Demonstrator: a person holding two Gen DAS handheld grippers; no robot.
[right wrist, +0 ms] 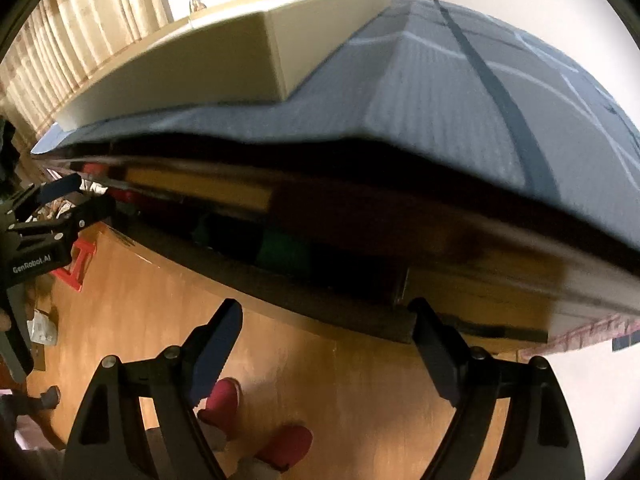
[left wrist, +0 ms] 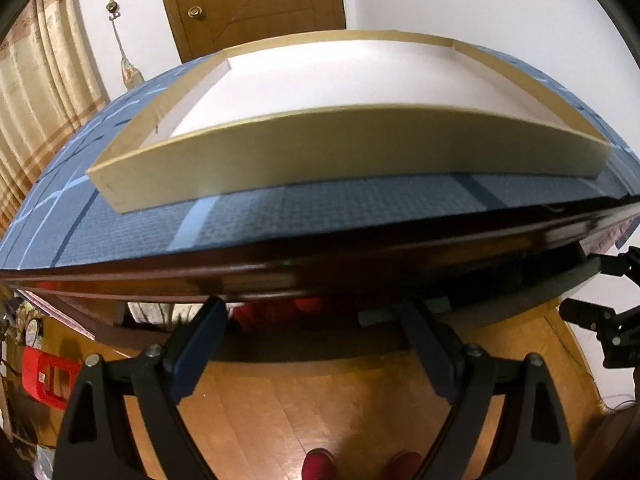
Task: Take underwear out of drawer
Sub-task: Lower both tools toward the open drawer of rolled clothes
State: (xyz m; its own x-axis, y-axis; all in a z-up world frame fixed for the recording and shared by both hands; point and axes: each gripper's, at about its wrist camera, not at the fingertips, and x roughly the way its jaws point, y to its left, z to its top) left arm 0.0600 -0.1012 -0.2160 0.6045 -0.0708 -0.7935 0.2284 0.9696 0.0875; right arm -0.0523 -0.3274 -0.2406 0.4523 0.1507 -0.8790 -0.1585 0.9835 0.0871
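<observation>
A dark wooden drawer [left wrist: 320,354] under the table top stands partly pulled out; it also shows in the right wrist view [right wrist: 340,320]. Inside it I see folded clothing: red [left wrist: 276,312], green-grey [left wrist: 384,314] and white-grey [left wrist: 156,312] pieces, and a green piece [right wrist: 280,250]. My left gripper [left wrist: 316,320] is open, fingertips at the drawer's front edge. My right gripper [right wrist: 326,320] is open at the drawer's right front corner; it also shows at the right of the left wrist view [left wrist: 600,292]. The left gripper appears in the right wrist view [right wrist: 76,196].
A shallow empty cardboard tray [left wrist: 224,176] lies on the blue checked tablecloth [left wrist: 280,216]. Wooden floor [left wrist: 320,408] below, with red slippers [right wrist: 288,444]. A red stool [left wrist: 48,376] stands at the left. Curtains and a door stand behind.
</observation>
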